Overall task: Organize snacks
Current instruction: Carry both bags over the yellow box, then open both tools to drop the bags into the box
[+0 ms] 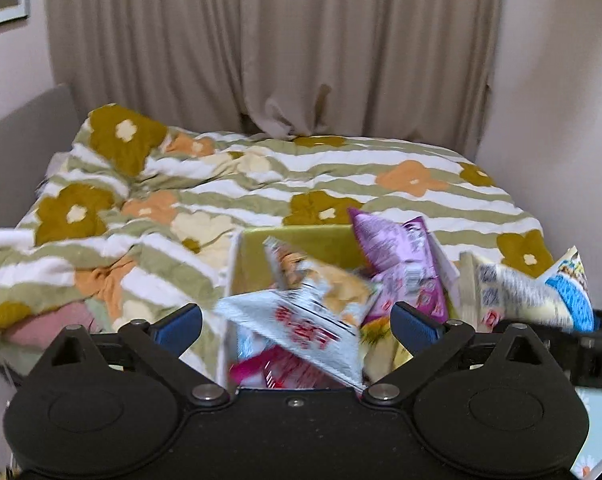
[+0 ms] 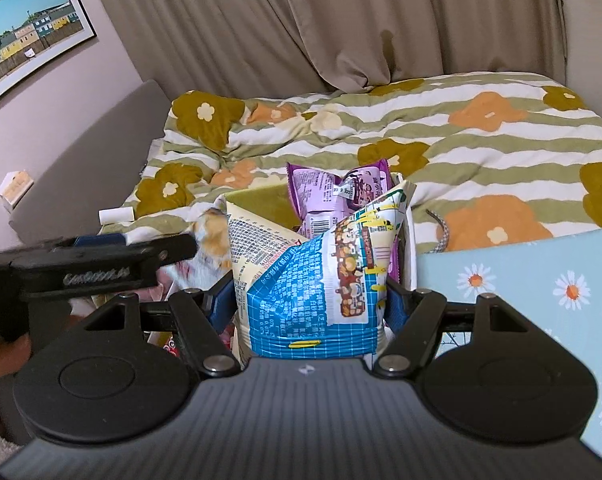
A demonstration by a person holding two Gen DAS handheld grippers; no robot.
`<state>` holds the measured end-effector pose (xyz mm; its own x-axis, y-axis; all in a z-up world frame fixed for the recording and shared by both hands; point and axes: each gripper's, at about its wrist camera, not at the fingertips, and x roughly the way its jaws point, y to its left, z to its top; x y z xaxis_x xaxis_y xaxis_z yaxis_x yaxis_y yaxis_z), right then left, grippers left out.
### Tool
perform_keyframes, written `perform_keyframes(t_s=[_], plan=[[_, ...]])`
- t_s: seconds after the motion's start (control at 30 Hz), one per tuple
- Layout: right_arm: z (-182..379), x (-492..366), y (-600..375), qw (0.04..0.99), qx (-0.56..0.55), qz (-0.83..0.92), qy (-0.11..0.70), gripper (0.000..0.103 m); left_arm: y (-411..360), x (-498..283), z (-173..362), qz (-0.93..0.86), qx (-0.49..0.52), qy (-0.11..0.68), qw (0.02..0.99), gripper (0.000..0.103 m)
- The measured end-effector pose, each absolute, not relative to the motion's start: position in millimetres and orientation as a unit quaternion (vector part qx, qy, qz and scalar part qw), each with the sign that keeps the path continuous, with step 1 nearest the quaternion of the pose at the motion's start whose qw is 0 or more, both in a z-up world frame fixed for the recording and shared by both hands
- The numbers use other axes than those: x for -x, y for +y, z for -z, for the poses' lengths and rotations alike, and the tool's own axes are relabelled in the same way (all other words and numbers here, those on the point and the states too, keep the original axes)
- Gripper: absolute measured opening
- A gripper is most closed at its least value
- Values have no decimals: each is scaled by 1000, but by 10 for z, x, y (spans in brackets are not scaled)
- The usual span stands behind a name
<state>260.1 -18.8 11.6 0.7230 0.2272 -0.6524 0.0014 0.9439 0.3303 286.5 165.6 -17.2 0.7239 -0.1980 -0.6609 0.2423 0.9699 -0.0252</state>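
My left tongs [image 1: 297, 322] stand wide apart just over the open box [image 1: 301, 240], nothing pressed between the blue pads [image 1: 415, 326]. A silver-white snack bag [image 1: 313, 320], blurred, lies tilted in the box. Behind it, inside the box, a purple bag [image 1: 397, 252] stands upright. Right of the box, a blue-and-cream bag [image 1: 541, 296]. Beyond the box, the flowered bedspread [image 1: 261, 184].

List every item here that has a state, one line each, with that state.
Left claw: open, pads clear of the silver snack bag.
Silver snack bag: blurred, tilted over the box, unheld.
Right claw: shut on the blue and cream snack bag.
Blue and cream snack bag: upright, gripped.
Purple snack bag: standing inside the box.
Box: open-topped, crowded with snacks.
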Motion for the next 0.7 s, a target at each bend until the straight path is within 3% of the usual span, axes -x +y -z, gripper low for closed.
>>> perform_keyframes(t_s=[0.37, 0.43, 0.7], plan=[[-148, -2583, -51, 917, -150, -100, 357, 91, 1963, -2535, 46, 79, 7, 340, 937, 102], [-97, -2585, -20, 916, -152, -104, 357, 103, 1972, -2501, 71, 73, 3, 341, 937, 102], [143, -2484, -60, 913, -162, -78, 366, 103, 1972, -2415, 291, 73, -2, 366, 928, 102]])
